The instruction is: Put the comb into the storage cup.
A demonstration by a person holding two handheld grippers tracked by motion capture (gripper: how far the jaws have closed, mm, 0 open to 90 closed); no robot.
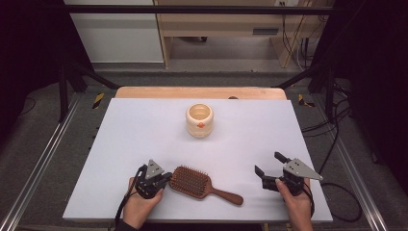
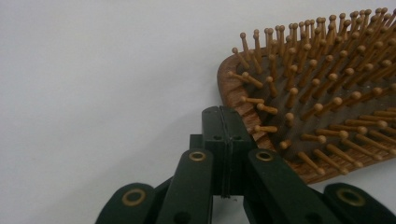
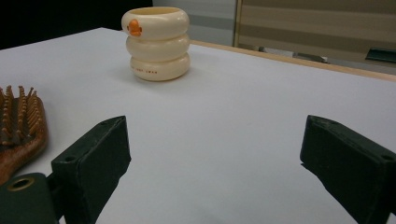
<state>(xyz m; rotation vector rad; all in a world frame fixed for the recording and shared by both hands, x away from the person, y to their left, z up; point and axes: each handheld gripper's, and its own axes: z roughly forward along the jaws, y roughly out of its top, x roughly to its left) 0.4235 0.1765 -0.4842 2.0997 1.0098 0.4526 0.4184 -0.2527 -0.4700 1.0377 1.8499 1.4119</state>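
Hands come in at the near edge of the table (image 1: 120, 134), one gripper each. Landmark: hairbrush (image 1: 192, 182), lying bristles up near that edge, handle pointing toward the right gripper (image 1: 270, 168). Left gripper (image 1: 163, 179) sits at the brush's head end, jaws pressed together with nothing between them, tips just against the wooden rim in the left gripper view (image 2: 223, 126). Right gripper is beyond the handle end, apart from it, jaws spread wide and empty. Cream cup (image 1: 199, 120) stands upright well behind the brush. Risks, as I judge them: closed jaws nudging the rim could slide or spin the brush rather than grasp it; a pinch on the bristles would likely slip; the rounded handle may roll out of a shallow grip.
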